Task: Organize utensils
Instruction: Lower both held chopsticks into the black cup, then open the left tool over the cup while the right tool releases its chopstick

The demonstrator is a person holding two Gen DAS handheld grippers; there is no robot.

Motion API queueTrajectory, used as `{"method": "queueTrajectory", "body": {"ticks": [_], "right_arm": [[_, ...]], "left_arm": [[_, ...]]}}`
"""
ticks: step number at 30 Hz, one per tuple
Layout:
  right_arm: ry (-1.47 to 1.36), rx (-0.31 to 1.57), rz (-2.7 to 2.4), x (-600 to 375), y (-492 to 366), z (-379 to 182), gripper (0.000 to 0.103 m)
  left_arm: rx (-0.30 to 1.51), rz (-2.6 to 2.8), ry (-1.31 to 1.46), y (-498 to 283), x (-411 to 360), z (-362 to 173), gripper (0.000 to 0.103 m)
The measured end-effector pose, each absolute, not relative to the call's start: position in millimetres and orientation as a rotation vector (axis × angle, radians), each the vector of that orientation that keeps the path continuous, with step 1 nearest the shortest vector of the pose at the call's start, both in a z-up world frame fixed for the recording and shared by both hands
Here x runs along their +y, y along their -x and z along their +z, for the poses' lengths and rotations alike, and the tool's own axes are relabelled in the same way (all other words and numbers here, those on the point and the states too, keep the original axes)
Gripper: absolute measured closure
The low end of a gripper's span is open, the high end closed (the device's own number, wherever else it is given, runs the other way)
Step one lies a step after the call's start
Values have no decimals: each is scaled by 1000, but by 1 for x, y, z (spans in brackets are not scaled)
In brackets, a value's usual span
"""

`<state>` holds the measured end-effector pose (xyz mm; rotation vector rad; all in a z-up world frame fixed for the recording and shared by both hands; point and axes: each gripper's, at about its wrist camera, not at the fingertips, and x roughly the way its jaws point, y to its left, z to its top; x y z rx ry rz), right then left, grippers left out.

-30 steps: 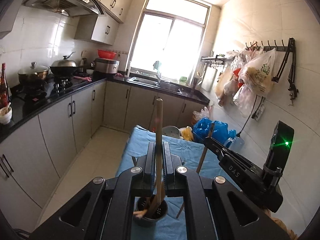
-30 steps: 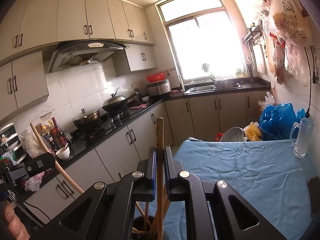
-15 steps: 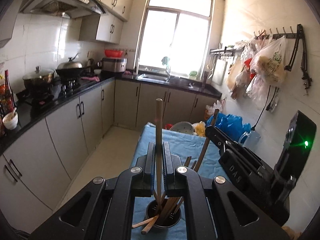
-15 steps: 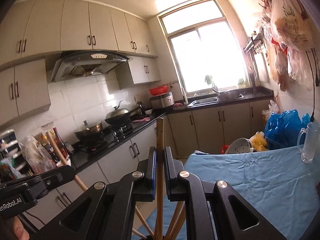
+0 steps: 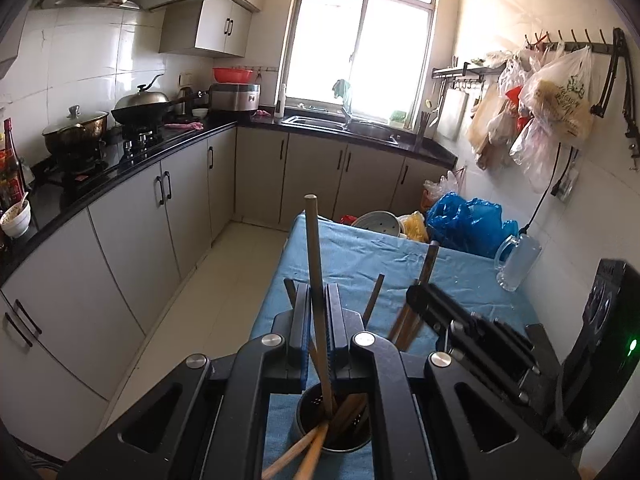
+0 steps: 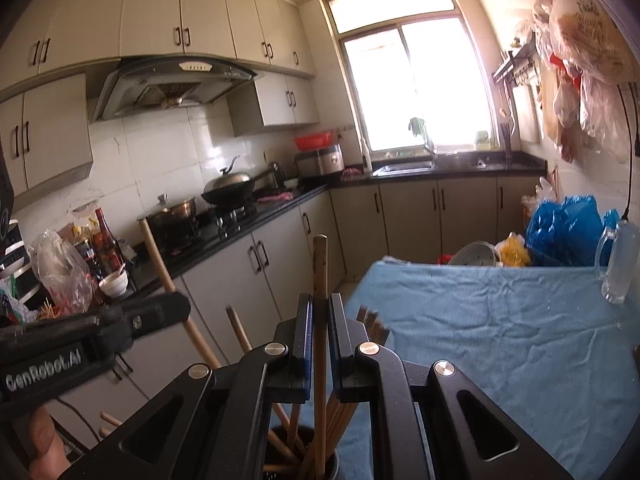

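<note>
- Left gripper [image 5: 319,320]: jaws clamped on a wooden stick [image 5: 314,256], lower end inside dark perforated holder [image 5: 308,420].
- Right gripper [image 6: 319,328]: jaws clamped on another wooden stick [image 6: 320,272], also reaching into holder.
- Holder stands on blue-clothed worktop [image 6: 500,320].

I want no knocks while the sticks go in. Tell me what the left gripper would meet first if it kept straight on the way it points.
Probably the blue cloth on the table beyond the black utensil holder. The left gripper, shut on a wooden stick, tilts downward; nothing else shows ahead, though depth is uncertain.
</note>
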<state>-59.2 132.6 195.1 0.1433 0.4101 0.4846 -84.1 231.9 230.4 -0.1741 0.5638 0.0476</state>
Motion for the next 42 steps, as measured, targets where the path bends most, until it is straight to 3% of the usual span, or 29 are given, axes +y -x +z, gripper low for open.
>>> {"method": "queueTrajectory", "body": {"ticks": [18, 20, 21, 22, 24, 25, 33, 42], "right_arm": [[-112, 463, 503, 137, 62, 180, 94], [-111, 464, 505, 137, 62, 179, 93], [-112, 461, 503, 136, 62, 180, 91], [-114, 459, 501, 137, 62, 180, 85], [-122, 451, 496, 134, 64, 181, 70], [-127, 445, 493, 133, 65, 182, 64], [-155, 407, 478, 118, 74, 196, 63], [-198, 380, 441, 88, 91, 205, 58]], "left_arm": [[581, 58, 153, 82, 225, 222, 96], [582, 59, 151, 82, 225, 222, 91], [580, 60, 151, 83, 224, 223, 81], [576, 62, 152, 83, 224, 223, 70], [557, 79, 151, 86, 225, 225, 63], [550, 85, 148, 87, 224, 226, 62], [532, 88, 135, 98, 221, 235, 60], [484, 92, 94, 121, 206, 252, 51]]}}
